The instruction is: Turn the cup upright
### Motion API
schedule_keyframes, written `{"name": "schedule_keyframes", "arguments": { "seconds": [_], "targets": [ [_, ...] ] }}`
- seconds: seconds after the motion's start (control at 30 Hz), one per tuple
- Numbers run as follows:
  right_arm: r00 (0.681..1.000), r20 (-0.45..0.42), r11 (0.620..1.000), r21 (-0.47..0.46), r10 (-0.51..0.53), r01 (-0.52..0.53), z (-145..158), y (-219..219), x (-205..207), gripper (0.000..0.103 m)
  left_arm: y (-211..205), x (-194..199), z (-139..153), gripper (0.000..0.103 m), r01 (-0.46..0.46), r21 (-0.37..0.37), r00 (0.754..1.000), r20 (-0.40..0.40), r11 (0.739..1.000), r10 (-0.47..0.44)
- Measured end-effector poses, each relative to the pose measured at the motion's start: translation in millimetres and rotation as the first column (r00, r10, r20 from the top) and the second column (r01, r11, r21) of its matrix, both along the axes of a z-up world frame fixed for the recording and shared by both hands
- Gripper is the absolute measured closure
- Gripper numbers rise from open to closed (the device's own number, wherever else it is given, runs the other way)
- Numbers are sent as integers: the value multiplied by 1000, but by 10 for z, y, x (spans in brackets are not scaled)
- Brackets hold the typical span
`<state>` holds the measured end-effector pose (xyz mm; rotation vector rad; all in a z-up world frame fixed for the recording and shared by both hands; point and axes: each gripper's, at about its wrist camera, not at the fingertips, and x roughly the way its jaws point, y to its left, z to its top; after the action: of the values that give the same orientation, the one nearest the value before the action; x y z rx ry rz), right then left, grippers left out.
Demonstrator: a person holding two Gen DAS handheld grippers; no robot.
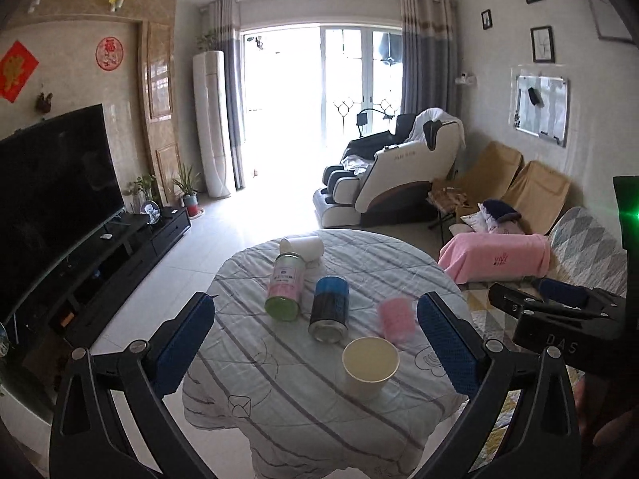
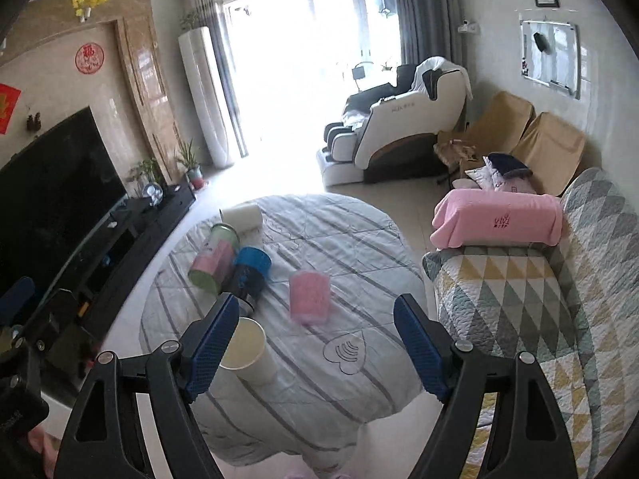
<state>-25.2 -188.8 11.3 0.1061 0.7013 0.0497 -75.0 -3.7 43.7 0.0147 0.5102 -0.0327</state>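
Pink cup (image 1: 395, 319): blurred in both views, out toward the right edge of the table (image 1: 279, 399), just behind the cream cup (image 1: 370, 363) standing mouth-up near the front edge. Cannot tell from the smear whether lying on its side or mouth-down; judged not upright, and judged the one to flip.

Right gripper (image 2: 316, 299): spread wide, empty, held above the front edge and aimed almost straight at the pink cup. Left gripper (image 1: 315, 299): likewise wide apart, nothing held, pointed more at the blue can (image 1: 329, 311) and the green-and-pink can (image 1: 284, 291) leaning at mid-table.

To do the step well:
- Use the right side, being the nearer and better lined up.
- Wait for a sharp view of the cup before closing in; read the mouth end first.
- Come in low over the front edge, passing to the right of the cream cup so as not to knock it.
- Straddle the wall around mid-height and close gently, since a light cup probably squashes or skids on soft quilting.
- Lift clear of the cloth, roll the wrist until mouth-up, set down flat on a smooth patch away from the folds, then release.

Also worth noting: white cup (image 1: 303, 247) on its side at the far edge, possibly another candidate.
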Motion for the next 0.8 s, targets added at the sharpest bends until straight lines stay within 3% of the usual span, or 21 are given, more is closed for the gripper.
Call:
{"name": "schedule_keyframes", "arguments": {
  "seconds": [0.4, 0.8],
  "targets": [
    [993, 113, 999, -13, -38, 39, -171, 129, -309, 22, 73, -164, -213, 0, 16, -26, 1000, 3, 1000, -16],
    [996, 75, 998, -36, -42, 45, -236, 51, -388, 22, -50, -223, -271, 0, 22, -14, 999, -27, 1000, -22]
  ]
}}
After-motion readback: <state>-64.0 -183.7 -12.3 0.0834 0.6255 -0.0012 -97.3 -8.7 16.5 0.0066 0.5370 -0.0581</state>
